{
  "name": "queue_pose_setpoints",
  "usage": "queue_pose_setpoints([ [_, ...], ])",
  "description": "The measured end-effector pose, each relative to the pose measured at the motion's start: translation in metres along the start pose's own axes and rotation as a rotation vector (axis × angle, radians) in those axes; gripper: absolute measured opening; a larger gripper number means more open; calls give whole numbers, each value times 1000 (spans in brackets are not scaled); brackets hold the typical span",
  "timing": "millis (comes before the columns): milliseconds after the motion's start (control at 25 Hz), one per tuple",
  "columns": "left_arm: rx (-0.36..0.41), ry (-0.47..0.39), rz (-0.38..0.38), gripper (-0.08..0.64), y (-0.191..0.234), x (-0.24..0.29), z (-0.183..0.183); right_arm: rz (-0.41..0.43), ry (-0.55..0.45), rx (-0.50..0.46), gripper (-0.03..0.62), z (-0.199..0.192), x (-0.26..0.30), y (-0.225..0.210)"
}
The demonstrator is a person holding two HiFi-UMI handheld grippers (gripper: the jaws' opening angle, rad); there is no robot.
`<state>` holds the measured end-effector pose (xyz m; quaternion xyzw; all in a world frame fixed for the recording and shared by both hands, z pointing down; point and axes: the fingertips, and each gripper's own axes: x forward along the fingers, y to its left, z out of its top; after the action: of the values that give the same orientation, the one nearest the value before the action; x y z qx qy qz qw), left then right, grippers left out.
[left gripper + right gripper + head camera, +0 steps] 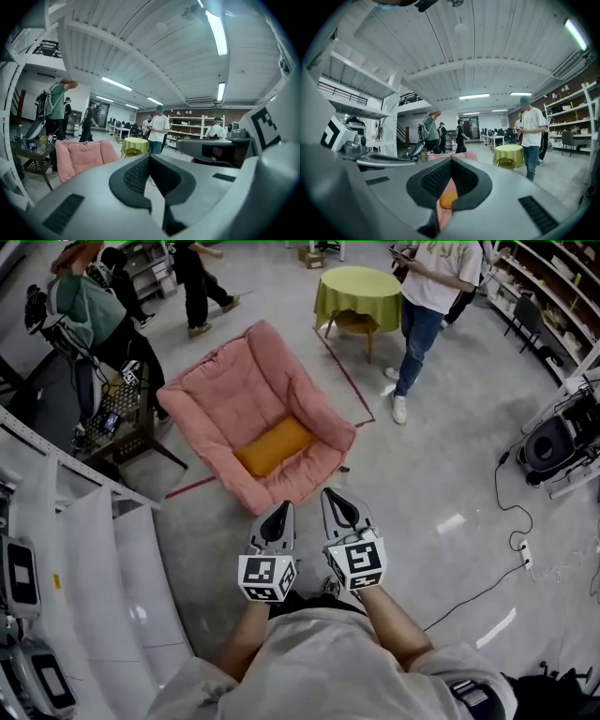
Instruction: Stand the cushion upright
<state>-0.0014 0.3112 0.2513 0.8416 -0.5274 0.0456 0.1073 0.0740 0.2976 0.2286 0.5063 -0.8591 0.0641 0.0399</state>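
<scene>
One orange rectangular fabric cushion lies flat on the seat of a pink padded fabric armchair, enclosed by the chair's back and both arms; it is not upright. The armchair stands on a grey concrete floor. In the right gripper view the cushion appears as a small orange patch against the pink armchair, seen past the tool's notch and well apart from it.

Two hand-held tools sit side by side just short of the armchair's front edge, near it but not touching. The left tool and the right tool each carry a white cube with black square markers. Both have their jaws brought fully together with nothing between them. In the left gripper view the left tool shows its dark ribbed pads meeting, with the armchair to its left. The right tool shows the same closed, empty state.

Beyond the armchair stands a round table draped in yellow-green cloth, and a person in a white shirt and blue jeans stands beyond the armchair's right side. A person in a green top stands left of the armchair, next to a dark wire-mesh side table. A red tape line runs on the floor along the armchair's right side. A white power strip lies well to the armchair's right.
</scene>
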Motion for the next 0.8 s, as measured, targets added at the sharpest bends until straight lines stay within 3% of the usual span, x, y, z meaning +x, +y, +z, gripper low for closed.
queue_pose_setpoints([
  [360,20,83,48,11,44,28,-12,31,37,35,8,-20,49,-4],
  [800,-32,155,-33,11,151,111,-13,-21,132,44,6,-44,157,-8],
])
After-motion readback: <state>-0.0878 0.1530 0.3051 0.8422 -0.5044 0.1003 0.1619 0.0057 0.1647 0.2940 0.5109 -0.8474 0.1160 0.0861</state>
